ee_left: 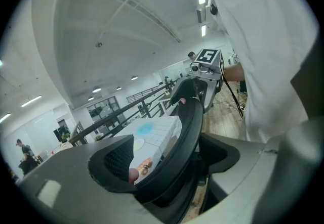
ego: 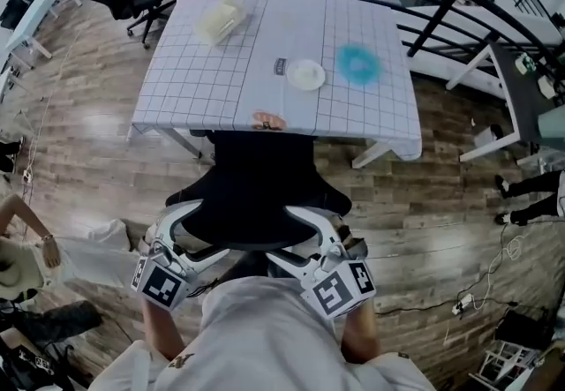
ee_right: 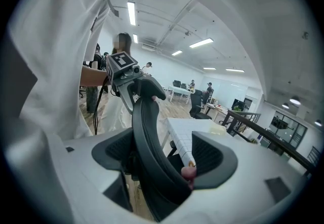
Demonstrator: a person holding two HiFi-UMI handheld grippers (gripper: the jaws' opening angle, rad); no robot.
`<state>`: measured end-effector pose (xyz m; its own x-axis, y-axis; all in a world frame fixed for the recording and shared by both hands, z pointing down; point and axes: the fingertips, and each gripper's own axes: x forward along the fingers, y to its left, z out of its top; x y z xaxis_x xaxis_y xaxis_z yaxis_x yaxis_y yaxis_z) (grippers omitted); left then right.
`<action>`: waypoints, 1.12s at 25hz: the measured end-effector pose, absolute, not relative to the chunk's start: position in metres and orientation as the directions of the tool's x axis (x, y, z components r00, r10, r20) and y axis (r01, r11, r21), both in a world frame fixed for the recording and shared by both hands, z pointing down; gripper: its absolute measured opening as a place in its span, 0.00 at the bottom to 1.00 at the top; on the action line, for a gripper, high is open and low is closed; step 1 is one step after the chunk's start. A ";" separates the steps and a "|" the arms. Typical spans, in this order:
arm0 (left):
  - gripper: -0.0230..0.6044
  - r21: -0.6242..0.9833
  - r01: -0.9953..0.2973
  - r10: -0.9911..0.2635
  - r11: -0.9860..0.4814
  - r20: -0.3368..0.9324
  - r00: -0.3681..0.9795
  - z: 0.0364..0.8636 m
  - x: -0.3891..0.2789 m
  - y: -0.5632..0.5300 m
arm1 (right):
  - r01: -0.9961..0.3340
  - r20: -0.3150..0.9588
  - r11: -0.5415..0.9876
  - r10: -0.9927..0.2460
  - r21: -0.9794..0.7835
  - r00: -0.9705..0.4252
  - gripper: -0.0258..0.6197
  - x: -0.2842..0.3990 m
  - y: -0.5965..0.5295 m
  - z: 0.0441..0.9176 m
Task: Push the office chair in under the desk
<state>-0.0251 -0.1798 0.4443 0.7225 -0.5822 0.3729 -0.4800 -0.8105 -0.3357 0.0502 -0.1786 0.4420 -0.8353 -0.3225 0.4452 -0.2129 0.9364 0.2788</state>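
Straight ahead of the person, the office chair (ego: 256,182) stands with its seat partly under the near edge of the desk (ego: 221,80). Its backrest runs across from left to right, so I judge the push must go directly forward. The left gripper (ego: 196,237) and the right gripper (ego: 306,237) are equally near, and each has its jaws pressed on the backrest's top rim. The way between the 2 desk legs (ego: 181,144) looks free, and a white bowl (ego: 306,74) and a blue object (ego: 358,63) lie on top.
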 end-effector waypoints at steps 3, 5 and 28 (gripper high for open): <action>0.68 -0.336 -0.475 -0.578 -0.813 0.369 0.727 0.443 -0.028 -0.184 | -0.215 0.449 0.938 -0.322 0.273 -0.834 0.61 0.047 -0.182 0.441; 0.68 -0.337 -0.470 -0.573 -0.816 0.370 0.731 0.443 -0.032 -0.186 | -0.217 0.451 0.939 -0.321 0.267 -0.832 0.61 0.043 -0.185 0.442; 0.69 -0.358 -0.423 -0.542 -0.832 0.361 0.759 0.446 -0.062 -0.236 | -0.259 0.476 0.931 -0.356 0.257 -0.804 0.62 0.013 -0.232 0.445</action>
